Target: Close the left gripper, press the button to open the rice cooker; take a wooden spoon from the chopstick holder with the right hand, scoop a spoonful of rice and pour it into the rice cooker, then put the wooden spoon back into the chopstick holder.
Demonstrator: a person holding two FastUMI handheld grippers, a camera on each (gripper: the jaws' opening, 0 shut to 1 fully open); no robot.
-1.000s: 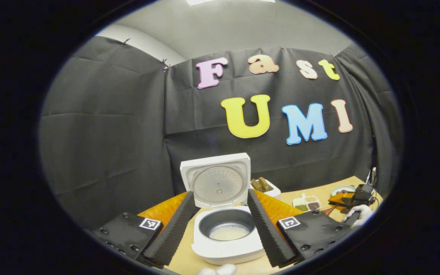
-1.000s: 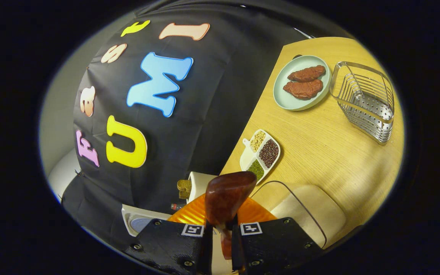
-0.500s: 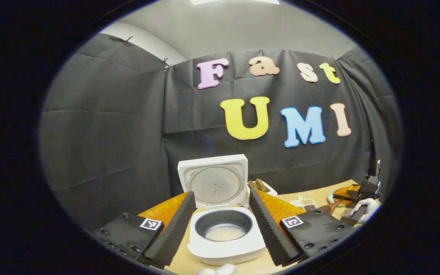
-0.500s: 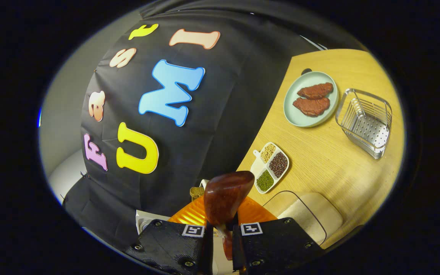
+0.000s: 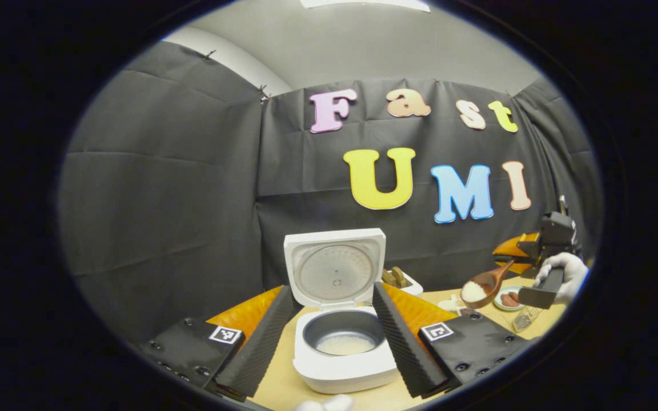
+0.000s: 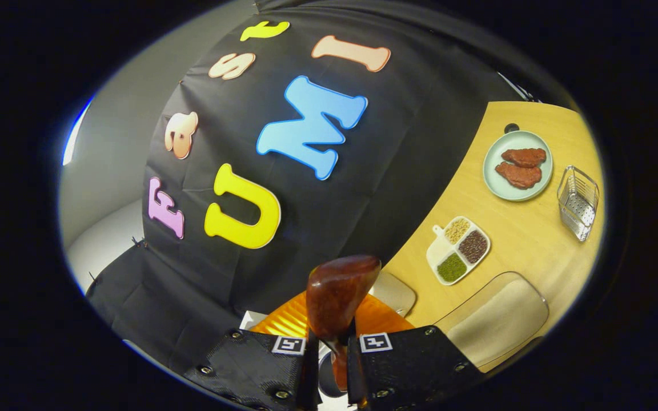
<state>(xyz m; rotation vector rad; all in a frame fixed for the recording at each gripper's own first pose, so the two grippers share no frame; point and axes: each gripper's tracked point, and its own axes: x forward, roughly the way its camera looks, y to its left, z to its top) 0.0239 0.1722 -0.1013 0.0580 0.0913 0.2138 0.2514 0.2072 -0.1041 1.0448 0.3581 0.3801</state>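
The white rice cooker (image 5: 343, 365) stands open with its lid (image 5: 334, 268) upright, and some rice lies in the dark inner pot (image 5: 343, 339). My left gripper (image 5: 332, 342) is open, its fingers to either side of the cooker in the left gripper view. At far right a gloved hand (image 5: 566, 271) holds my right gripper (image 5: 514, 257) high above the table. It is shut on the wooden spoon (image 5: 480, 288), whose bowl carries white rice. The spoon's back (image 6: 337, 291) rises between my right gripper's (image 6: 332, 365) shut fingers. The metal wire holder (image 6: 579, 202) stands at the far right.
On the wooden table (image 6: 534, 251) are a pale plate with two meat pieces (image 6: 517, 165), a divided dish of beans (image 6: 459, 249) and a clear container of rice (image 6: 494, 314). A white box with brown items (image 5: 400, 281) sits behind the cooker.
My right gripper has lifted from table height with the spoon, which now shows a load of rice. The table objects have shrunk in its view. The left gripper has barely shifted.
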